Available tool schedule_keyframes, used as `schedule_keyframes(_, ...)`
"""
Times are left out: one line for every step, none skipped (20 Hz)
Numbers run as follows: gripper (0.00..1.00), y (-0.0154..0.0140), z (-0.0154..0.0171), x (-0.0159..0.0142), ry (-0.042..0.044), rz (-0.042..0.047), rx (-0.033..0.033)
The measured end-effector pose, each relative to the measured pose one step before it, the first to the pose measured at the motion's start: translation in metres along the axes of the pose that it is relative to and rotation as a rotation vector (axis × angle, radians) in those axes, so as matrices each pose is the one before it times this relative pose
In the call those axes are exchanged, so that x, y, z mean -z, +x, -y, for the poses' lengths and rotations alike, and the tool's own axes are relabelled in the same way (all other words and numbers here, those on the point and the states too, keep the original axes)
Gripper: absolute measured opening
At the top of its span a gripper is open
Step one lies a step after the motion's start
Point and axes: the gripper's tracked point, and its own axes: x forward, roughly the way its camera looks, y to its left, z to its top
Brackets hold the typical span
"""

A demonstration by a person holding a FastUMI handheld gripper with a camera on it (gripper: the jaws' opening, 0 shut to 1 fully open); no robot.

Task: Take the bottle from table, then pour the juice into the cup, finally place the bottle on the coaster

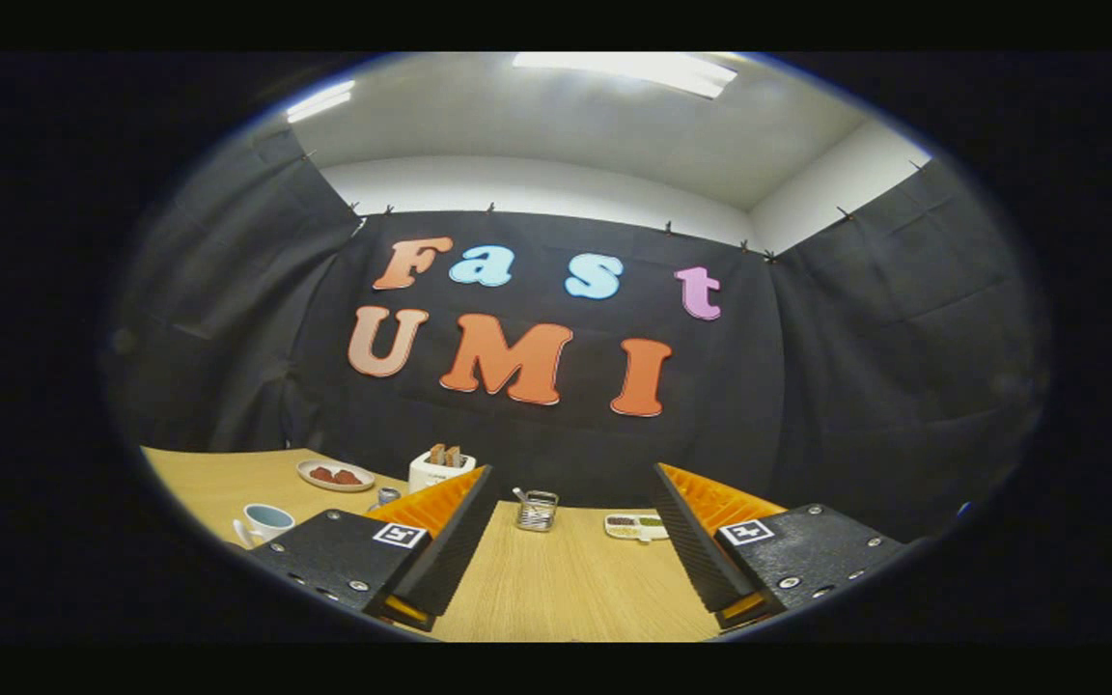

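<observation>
A: Gripper view: the fingers [570,541] stand wide apart over the wooden counter [566,589], gripping nothing.
B: And the cup [264,522]?
A: Left of the left finger, on the counter. Beyond the fingers: a wire basket [537,510], a toaster [439,468], a plate [335,474].
</observation>
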Motion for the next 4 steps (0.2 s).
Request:
schedule_keyframes(0.94, 0.00176, -0.00145, -0.00117, 0.00286, 0.00149, 0.00481)
schedule_keyframes(0.94, 0.00207, 0.00026, -0.00167, -0.00440, 0.00360, 0.01133)
schedule_keyframes(0.94, 0.00141, -0.00013, -0.00103, -0.01077, 0.00663, 0.01381)
schedule_keyframes(0.94, 0.00183, -0.00239, 0.00170, -0.01113, -0.00229, 0.00845)
